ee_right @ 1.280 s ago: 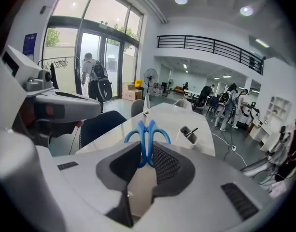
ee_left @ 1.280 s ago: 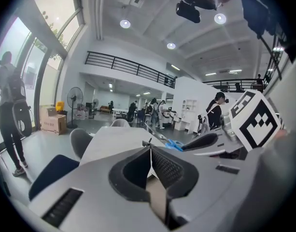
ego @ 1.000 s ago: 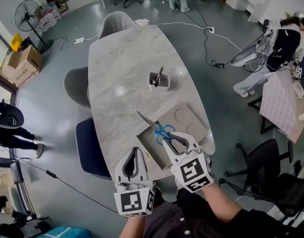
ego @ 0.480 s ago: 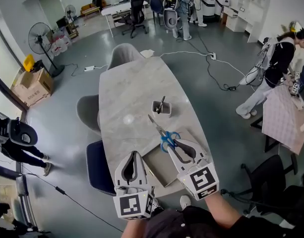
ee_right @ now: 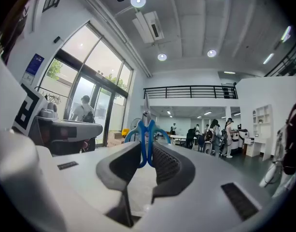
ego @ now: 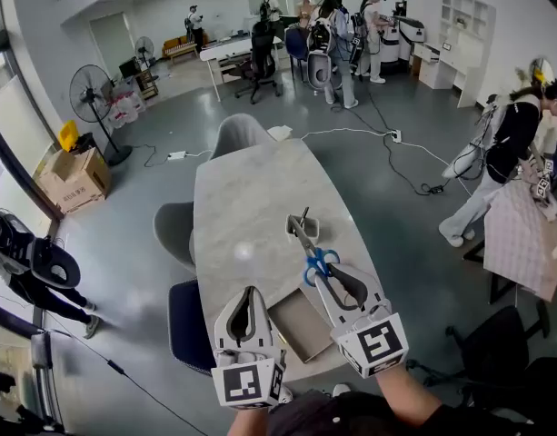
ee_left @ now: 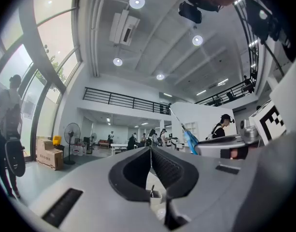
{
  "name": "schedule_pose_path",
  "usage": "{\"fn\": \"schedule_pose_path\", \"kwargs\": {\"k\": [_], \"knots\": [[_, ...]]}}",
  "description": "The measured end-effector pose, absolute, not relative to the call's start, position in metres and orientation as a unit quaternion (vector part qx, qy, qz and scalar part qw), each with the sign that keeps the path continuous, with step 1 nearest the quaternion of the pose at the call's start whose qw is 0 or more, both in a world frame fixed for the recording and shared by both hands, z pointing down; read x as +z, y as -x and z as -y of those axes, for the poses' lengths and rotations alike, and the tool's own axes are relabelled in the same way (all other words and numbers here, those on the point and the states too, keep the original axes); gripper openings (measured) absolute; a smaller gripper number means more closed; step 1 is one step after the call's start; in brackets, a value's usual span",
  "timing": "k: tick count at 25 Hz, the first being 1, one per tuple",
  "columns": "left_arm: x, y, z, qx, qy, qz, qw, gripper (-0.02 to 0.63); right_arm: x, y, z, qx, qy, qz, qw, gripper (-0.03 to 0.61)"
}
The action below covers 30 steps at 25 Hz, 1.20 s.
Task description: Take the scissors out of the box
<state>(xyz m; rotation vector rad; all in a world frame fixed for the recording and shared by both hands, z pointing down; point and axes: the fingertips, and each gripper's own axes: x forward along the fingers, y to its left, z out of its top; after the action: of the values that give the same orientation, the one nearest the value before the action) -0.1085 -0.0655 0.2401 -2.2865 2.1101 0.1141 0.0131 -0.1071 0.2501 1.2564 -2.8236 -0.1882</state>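
1. My right hand-held gripper [ego: 325, 273] points level, clamped on the blue handles of the scissors [ego: 307, 243]; their blades angle away over the tabletop [ego: 242, 207].
2. The scissors hang above the open box [ego: 301, 325], clear of it.
3. My left hand-held gripper [ego: 250, 294] points level beside it, jaws together, empty.

scissors [ego: 305, 242] lifted higher, seemingly clear of box [ego: 301, 327], right hand-held gripper [ego: 326, 272] raised
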Motion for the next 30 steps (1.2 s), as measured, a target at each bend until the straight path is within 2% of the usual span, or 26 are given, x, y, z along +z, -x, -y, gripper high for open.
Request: {"fn": "schedule_pose_path", "kwargs": {"k": [11, 30], "knots": [[0.234, 0.107, 0.055, 0.04, 0.732, -0.68, 0.028, 0.017, 0.237, -0.021, 0.091, -0.074, -0.413, 0.907, -0.018, 0.071], [0.239, 0.102, 0.044, 0.037, 0.737, -0.675, 0.023, 0.017, 0.237, -0.023, 0.075, -0.082, -0.416, 0.906, -0.013, 0.071]]}}
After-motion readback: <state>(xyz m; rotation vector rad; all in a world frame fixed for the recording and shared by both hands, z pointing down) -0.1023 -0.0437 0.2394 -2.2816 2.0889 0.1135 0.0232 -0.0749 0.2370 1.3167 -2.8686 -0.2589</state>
